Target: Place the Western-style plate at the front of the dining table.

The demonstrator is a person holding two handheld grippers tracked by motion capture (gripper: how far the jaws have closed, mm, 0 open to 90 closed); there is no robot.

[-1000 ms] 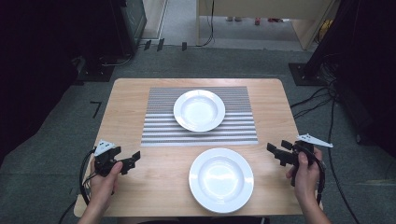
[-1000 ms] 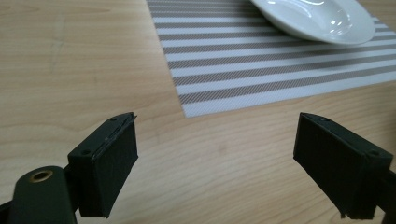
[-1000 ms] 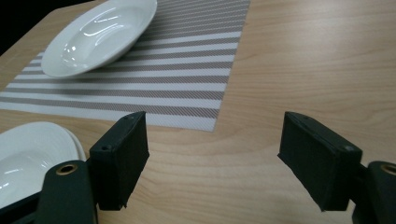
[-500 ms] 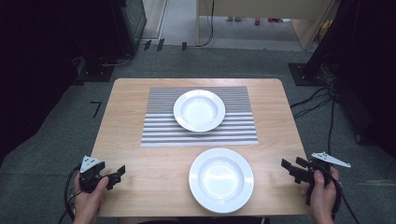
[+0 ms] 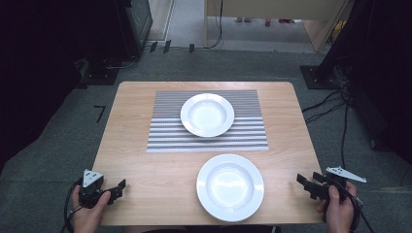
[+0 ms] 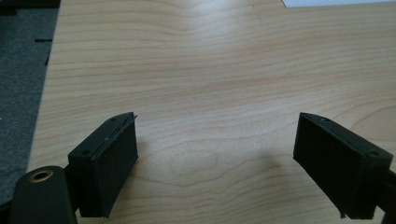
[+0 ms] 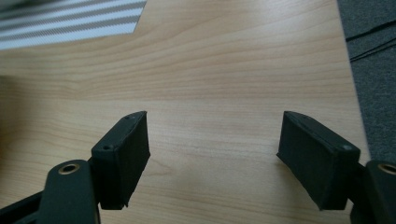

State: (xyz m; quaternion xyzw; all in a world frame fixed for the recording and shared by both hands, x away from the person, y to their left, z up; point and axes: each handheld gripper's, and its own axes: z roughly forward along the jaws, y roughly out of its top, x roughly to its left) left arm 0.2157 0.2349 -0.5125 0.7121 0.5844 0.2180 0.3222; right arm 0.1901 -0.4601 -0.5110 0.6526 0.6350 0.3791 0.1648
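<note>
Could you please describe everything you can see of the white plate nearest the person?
The near plate is round, glossy white and looks ceramic, with a broad flat rim around a shallow well. It is empty and lies flat, right side up, on the bare wood of the table, close to the near edge and a little right of centre. It lies just clear of the striped placemat beyond it. Nothing else touches it.

My high view is soft and grainy, its corners falling into darkness. Light comes from overhead: the worktop (image 5: 160, 174) is evenly bright, with faint shadows under each claw's pads. Close to my lens, both claws blur slightly.
</note>
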